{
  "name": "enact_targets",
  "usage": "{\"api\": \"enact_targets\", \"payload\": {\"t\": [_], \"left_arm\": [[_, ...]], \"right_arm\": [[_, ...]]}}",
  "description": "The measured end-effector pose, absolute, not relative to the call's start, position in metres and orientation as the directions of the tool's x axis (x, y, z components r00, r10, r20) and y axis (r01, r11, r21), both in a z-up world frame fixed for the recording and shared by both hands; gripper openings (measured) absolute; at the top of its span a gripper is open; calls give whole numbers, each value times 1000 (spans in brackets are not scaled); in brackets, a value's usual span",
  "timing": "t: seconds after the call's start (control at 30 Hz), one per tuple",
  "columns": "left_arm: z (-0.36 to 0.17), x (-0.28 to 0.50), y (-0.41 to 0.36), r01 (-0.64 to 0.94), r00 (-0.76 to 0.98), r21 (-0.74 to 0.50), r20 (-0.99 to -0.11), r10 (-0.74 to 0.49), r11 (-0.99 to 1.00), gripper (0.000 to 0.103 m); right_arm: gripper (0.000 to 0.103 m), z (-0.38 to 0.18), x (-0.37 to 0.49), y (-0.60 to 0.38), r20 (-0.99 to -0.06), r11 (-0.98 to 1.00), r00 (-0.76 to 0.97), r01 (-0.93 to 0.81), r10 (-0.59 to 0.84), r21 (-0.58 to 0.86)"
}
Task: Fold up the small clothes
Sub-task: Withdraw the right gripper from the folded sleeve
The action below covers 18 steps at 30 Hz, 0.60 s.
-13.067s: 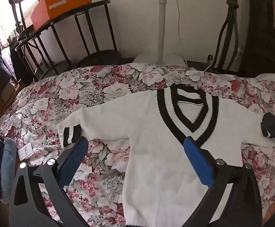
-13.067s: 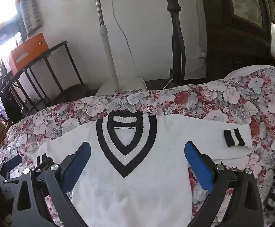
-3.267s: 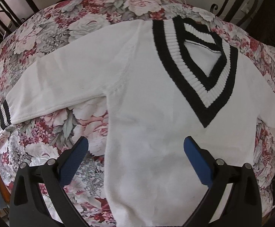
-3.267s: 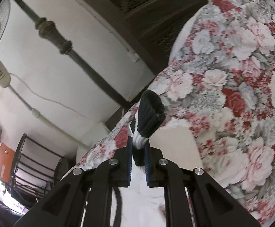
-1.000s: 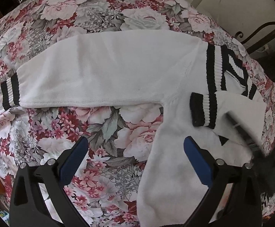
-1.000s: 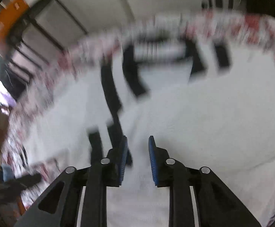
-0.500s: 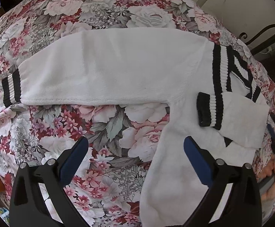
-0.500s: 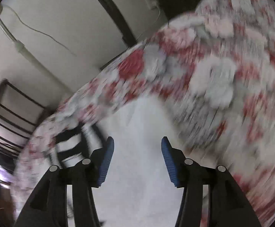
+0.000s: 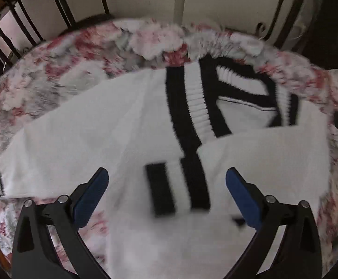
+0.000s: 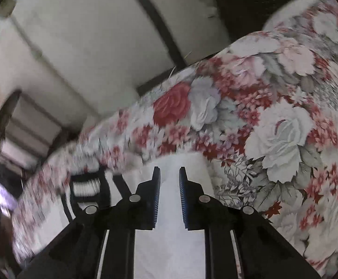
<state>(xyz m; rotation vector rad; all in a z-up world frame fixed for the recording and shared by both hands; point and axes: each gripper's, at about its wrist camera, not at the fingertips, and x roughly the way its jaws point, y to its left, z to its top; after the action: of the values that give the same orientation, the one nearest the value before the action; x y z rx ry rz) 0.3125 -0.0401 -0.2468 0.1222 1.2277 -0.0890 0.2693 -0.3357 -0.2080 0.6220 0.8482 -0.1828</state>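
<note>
So the white sweater (image 9: 113,134) is lying flat on the floral bedspread (image 9: 59,69), front up, black-and-white V collar (image 9: 192,107) toward the far edge by the wall. One sleeve is folded across the chest, its striped cuff (image 9: 175,186) sitting just below the point of the V collar, the other sleeve stretches out flat away from the collar. The left claw (image 9: 166,190) is spread wide and hangs right over that folded cuff, nothing in it. The right claw (image 10: 169,186) just closed down to a narrow gap, white knit showing in the slit between the blue pads (image 10: 156,200), not pinched as far as I can see, off to the collar's side near the sweater's edge
</note>
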Motion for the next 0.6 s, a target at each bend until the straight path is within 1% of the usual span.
{"api": "enact_targets", "payload": {"t": [0.07, 0.1, 0.13, 0.2, 0.23, 0.27, 0.3, 0.33, 0.43, 0.5, 0.57, 0.6], "left_arm": [[-282, 327, -40, 95, 232, 6, -972, -17, 995, 99], [-294, 330, -38, 80, 211, -9, -977, -26, 997, 99], [-299, 330, -36, 75, 230, -23, -972, -40, 997, 99], [-297, 329, -40, 93, 253, -2, -967, -25, 996, 99], [-291, 329, -42, 100, 256, 10, -967, -16, 995, 99], [-284, 328, -42, 93, 264, 2, -964, -23, 996, 99], [-274, 326, -42, 88, 283, -22, -958, -47, 996, 98], [-258, 322, -45, 101, 320, -71, -942, -100, 992, 98], [-231, 310, -68, 195, 343, -130, -920, -192, 972, 98], [-241, 303, -87, 249, 293, -119, -936, -192, 961, 98], [-276, 295, -103, 292, 216, -58, -968, -125, 955, 98], [-293, 288, -108, 306, 222, 2, -973, -69, 952, 99]], "right_arm": [[16, -239, 279, -338, -822, 819, 556, 412, 121, 399], [9, -251, 277, -341, -834, 811, 537, 429, 124, 397], [0, -261, 275, -348, -832, 795, 537, 441, 138, 417], [0, -262, 272, -360, -812, 744, 555, 462, 182, 483], [4, -255, 271, -362, -802, 738, 569, 460, 182, 494], [6, -241, 268, -361, -785, 752, 597, 437, 169, 494], [6, -229, 264, -359, -776, 774, 609, 407, 166, 485], [6, -217, 260, -353, -773, 800, 607, 365, 184, 477], [6, -202, 238, -338, -791, 854, 582, 299, 191, 426], [7, -206, 228, -326, -817, 882, 545, 274, 187, 384], [7, -230, 220, -310, -871, 902, 461, 282, 172, 327], [5, -247, 215, -308, -893, 904, 417, 294, 170, 309]]}}
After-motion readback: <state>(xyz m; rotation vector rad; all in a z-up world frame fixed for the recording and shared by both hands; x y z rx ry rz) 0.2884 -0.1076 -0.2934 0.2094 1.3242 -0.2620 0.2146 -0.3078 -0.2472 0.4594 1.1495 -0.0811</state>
